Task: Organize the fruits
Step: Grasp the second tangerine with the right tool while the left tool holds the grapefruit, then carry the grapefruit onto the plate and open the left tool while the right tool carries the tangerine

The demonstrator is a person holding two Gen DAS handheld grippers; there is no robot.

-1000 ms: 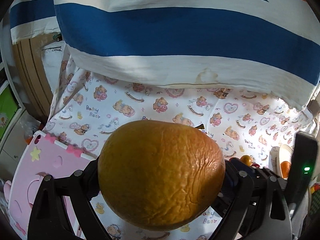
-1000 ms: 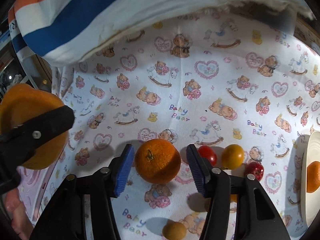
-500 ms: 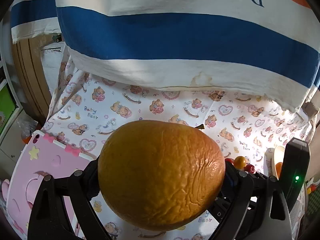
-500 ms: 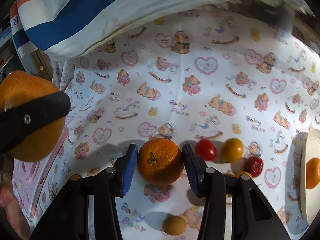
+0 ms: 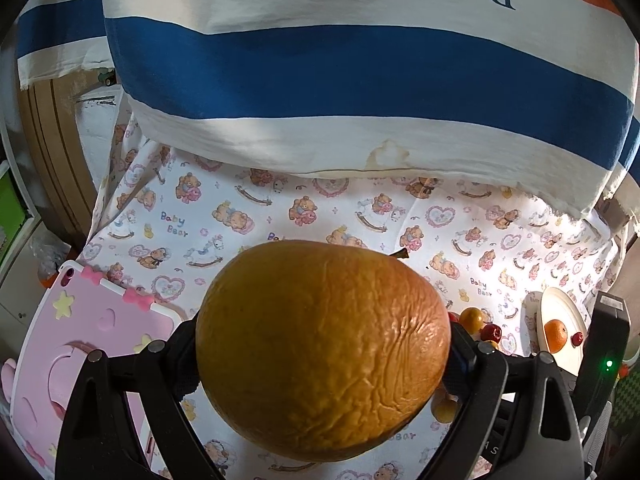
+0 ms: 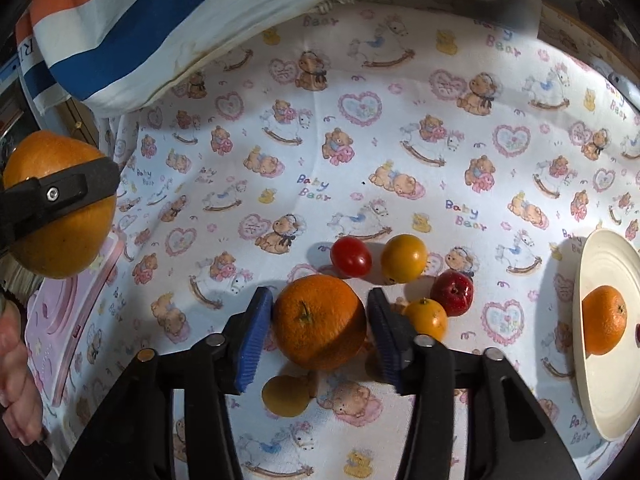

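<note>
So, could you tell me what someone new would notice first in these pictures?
A big wrinkled orange-yellow fruit fills the left wrist view, clamped in the left gripper. In the right view, the right gripper brackets an orange on the teddy-bear cloth, small fruits beside it.

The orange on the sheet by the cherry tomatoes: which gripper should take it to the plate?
Right. The right gripper already straddles that orange, jaws close on both sides, and the plate lies to its right. The left gripper is occupied, clamped on the large wrinkled fruit.
</note>
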